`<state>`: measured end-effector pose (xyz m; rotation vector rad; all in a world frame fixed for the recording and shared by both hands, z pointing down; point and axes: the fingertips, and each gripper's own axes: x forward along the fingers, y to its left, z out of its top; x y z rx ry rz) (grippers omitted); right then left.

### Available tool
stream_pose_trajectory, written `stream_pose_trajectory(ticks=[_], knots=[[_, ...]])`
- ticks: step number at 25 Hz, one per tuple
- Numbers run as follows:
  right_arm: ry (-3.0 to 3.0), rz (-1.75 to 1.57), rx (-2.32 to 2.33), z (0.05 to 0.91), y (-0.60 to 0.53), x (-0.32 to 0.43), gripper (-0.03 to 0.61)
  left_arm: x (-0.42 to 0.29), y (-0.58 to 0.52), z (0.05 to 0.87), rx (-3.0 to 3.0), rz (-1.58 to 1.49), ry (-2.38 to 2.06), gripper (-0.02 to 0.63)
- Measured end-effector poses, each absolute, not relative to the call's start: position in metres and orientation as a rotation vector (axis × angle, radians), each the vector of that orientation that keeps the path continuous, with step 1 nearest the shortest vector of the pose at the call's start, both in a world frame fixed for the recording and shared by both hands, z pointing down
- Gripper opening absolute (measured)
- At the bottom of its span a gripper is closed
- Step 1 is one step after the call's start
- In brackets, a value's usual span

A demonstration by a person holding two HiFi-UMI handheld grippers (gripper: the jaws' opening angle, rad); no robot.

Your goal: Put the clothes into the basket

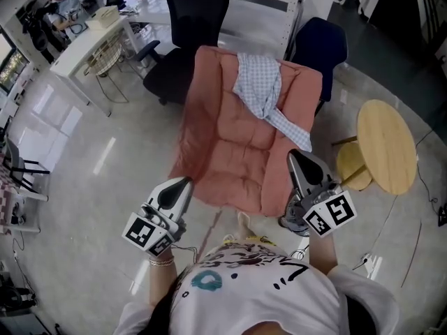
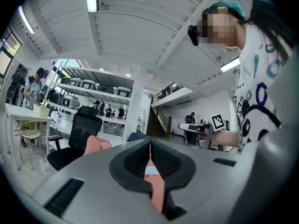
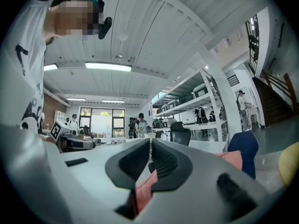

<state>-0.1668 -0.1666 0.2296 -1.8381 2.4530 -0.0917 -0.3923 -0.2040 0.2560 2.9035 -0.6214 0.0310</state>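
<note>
- Here, the only markings in plain sight are the black-and-white squares on the cubes of the left gripper (image 1: 183, 185) and the right gripper (image 1: 297, 158). The person's white top (image 1: 244, 285) carries a teal ring and black strokes, too partial to read.
- A pale checked shirt (image 1: 262, 89) lies draped over the top edge of a salmon-pink cushioned chair (image 1: 230, 152). One sleeve trails down the backrest toward the right of the head view.
- A black office chair (image 1: 188, 33) stands just behind the pink chair on the left and a dark blue chair (image 1: 320, 47) just behind it on the right. A round wooden table (image 1: 386, 145) sits to the right with a yellow stool (image 1: 355, 166) touching its edge. People sit at a white desk (image 1: 91, 40) at upper left.
- The pink chair's near edge lies just ahead of both grippers, with the shirt at its far end beyond the whole seat.
- Both forearms reach forward from the torso, holding the grippers level and well apart, each pointing at the chair. The left is near its front left corner and the right is at its front right corner.
- The left fingers (image 2: 135, 160) are pressed together on nothing. The right fingers (image 3: 131, 164) are likewise drawn together and empty.
</note>
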Motion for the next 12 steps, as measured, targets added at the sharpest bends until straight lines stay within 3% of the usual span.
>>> stream_pose_trajectory(ticks=[12], knots=[[2.415, -0.043, -1.85, 0.213, -0.238, -0.099, 0.034, -0.323, -0.291, 0.237, 2.959, -0.01, -0.592, 0.017]])
